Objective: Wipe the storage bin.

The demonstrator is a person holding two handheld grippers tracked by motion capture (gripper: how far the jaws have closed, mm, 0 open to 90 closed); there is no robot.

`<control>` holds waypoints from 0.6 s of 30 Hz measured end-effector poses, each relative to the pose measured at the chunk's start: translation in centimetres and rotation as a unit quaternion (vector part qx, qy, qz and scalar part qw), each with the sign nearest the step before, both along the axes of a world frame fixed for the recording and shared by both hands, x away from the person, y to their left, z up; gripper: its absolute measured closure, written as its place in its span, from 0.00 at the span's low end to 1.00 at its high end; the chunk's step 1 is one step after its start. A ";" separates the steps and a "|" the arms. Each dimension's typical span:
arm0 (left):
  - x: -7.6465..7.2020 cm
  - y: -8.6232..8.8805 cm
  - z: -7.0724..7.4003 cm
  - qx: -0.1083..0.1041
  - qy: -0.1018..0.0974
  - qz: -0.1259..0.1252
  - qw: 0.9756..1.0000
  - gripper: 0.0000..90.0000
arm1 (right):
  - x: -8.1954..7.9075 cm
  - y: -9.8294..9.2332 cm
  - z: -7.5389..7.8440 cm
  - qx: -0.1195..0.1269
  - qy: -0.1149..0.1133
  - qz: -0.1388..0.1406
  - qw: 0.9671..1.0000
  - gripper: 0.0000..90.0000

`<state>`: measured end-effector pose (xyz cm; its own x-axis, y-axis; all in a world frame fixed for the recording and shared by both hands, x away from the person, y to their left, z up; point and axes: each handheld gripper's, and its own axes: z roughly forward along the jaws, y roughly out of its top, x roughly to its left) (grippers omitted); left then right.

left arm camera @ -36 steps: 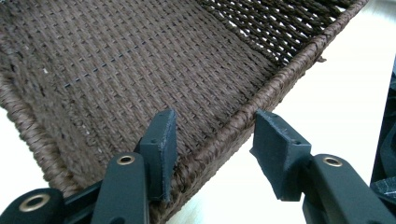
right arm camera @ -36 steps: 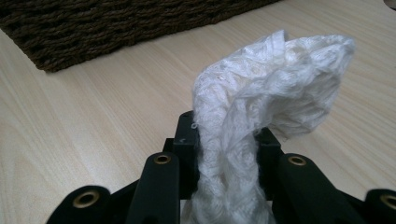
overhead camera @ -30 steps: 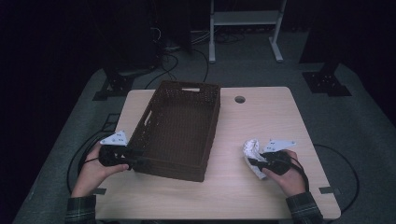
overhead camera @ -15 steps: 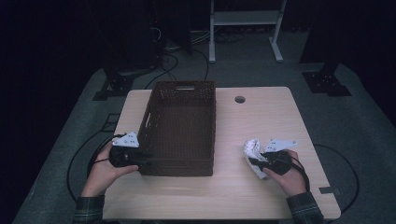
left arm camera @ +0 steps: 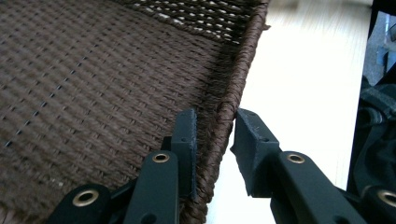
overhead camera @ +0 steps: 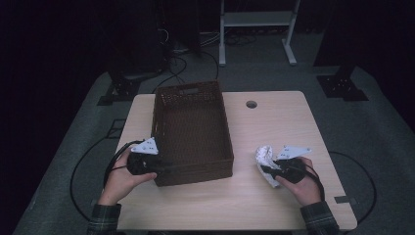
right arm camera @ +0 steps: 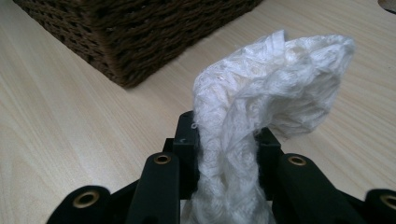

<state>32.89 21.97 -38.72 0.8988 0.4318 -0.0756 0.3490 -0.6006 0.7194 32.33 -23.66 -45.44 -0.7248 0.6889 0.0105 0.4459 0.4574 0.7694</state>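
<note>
Here, at the left, the left gripper (overhead camera: 157, 165) straddles the rim at the near-left corner of the brown woven basket (overhead camera: 193, 128); its jaws have just been closing, one pad inside, the outer apparently a sliver off. To the right, the right gripper (overhead camera: 266, 170) clamps a crumpled white cloth (right arm camera: 261, 116) just above the table (overhead camera: 274, 117).

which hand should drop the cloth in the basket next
Right. Its tool is already shut on the white cloth, beside the basket. The left tool has been closing on the basket's rim, one jaw pressing inside, the other just off outside.
</note>
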 end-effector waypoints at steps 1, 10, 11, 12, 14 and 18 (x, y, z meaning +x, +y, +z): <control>0.0 -0.3 0.0 0.000 0.000 -0.002 1.000 0.78 | 0.0 0.0 0.0 0.000 0.001 0.000 1.000 0.77; 0.3 -2.6 -0.5 -0.025 -0.001 -0.008 1.000 0.83 | 0.0 -0.1 0.0 0.000 0.000 0.000 1.000 0.77; 0.3 -2.9 -0.5 -0.028 -0.001 -0.007 1.000 0.84 | 0.0 -0.1 0.0 0.000 0.000 0.000 1.000 0.77; 0.4 -3.3 -0.5 -0.027 0.000 -0.005 1.000 0.84 | 0.0 -0.1 0.0 0.000 0.000 0.000 1.000 0.77; 0.5 -3.9 -0.5 -0.027 -0.004 -0.001 1.000 0.85 | 0.0 -0.1 0.0 -0.001 0.000 0.000 1.000 0.77; 0.9 -5.3 -0.6 -0.031 -0.006 0.005 0.999 0.87 | 0.0 -0.1 0.0 0.000 0.001 -0.001 1.000 0.77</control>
<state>33.77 16.70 -39.33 0.8953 0.4358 -0.0923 0.3463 -0.5507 0.7595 32.33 -23.73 -45.40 -0.7239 0.6898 0.0117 0.4480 0.4571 0.7683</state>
